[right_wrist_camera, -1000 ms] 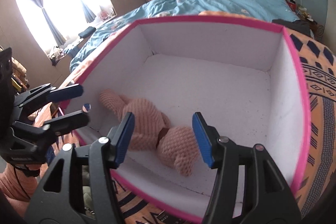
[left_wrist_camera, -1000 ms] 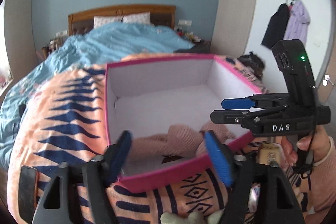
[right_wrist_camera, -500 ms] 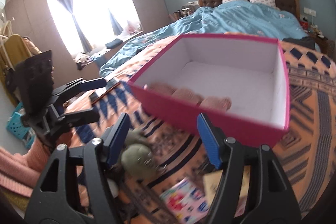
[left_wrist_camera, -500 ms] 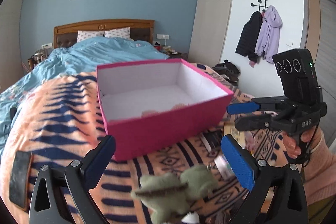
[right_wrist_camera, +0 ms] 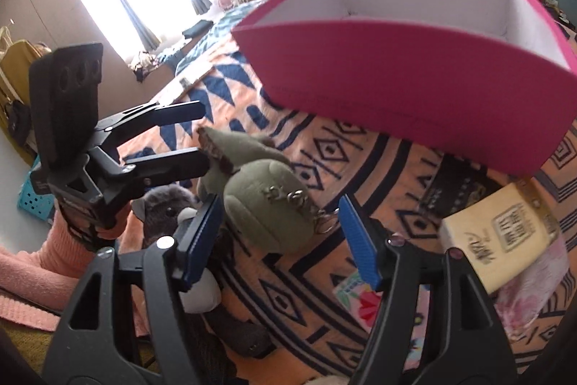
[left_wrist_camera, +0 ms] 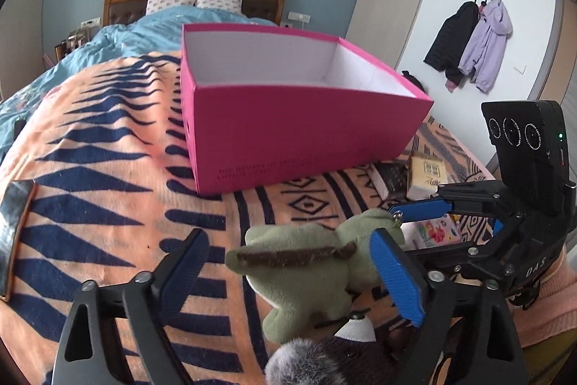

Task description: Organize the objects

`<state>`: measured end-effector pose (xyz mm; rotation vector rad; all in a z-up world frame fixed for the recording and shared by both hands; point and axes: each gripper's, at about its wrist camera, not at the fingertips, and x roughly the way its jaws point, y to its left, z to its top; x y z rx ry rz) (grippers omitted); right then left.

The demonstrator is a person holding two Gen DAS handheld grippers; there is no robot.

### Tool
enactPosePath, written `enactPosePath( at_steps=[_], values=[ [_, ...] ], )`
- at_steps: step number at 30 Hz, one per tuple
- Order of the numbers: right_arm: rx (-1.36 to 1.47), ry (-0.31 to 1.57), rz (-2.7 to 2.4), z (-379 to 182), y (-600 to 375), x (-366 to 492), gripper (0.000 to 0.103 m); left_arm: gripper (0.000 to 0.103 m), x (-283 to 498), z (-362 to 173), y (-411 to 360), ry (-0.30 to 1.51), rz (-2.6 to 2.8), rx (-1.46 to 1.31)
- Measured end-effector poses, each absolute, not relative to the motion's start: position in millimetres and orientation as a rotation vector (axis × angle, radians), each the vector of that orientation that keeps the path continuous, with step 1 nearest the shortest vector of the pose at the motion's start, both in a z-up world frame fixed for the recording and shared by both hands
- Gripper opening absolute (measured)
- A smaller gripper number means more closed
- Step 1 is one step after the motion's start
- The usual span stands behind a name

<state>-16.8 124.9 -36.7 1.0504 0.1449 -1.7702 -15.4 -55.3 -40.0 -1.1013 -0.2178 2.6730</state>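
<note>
Both grippers spread wide around soft green plush dinosaur [left_wrist_camera: 306, 262], left gripper [left_wrist_camera: 288, 262], right gripper [right_wrist_camera: 279, 226]; nothing gripped. Magenta cardboard box [left_wrist_camera: 299, 128] beyond; dinosaur, books unpacked.

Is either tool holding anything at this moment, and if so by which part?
Nothing is held. Both the left tool and right tool are open around the green plush toy, which lies on the blanket, not yet gripped.

Both grippers, earlier over the pink box [left_wrist_camera: 303, 136], have withdrawn and dropped to the green plush toy [right_wrist_camera: 267, 201]: left gripper [left_wrist_camera: 288, 276] and right gripper [right_wrist_camera: 281, 240] now straddle it, jaws apart
</note>
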Motion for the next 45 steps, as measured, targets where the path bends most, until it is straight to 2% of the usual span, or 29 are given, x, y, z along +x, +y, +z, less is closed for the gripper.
enactPosePath(
  at_steps=[5, 9, 16, 27, 45],
  values=[
    [1.066, 0.158, -1.78, -44, 118, -15, 0.068, 0.07, -17, -46, -55, -0.231, 2.635, -1.138],
    [1.08, 0.149, -1.785, -48, 116, -16, 0.068, 0.067, -17, -48, -55, -0.233, 2.627, -1.16],
    [1.057, 0.157, -1.782, -45, 116, -13, 0.06, 0.066, -16, -44, -50, -0.225, 2.613, -1.171],
    [0.96, 0.175, -1.833, -19, 135, -16, 0.06, 0.065, -19, -20, -37, -0.229, 2.617, -1.07],
    [0.702, 0.201, -1.908, 67, 141, -40, 0.06, 0.066, -45, 62, -30, -0.112, 2.719, -0.831]
  ],
)
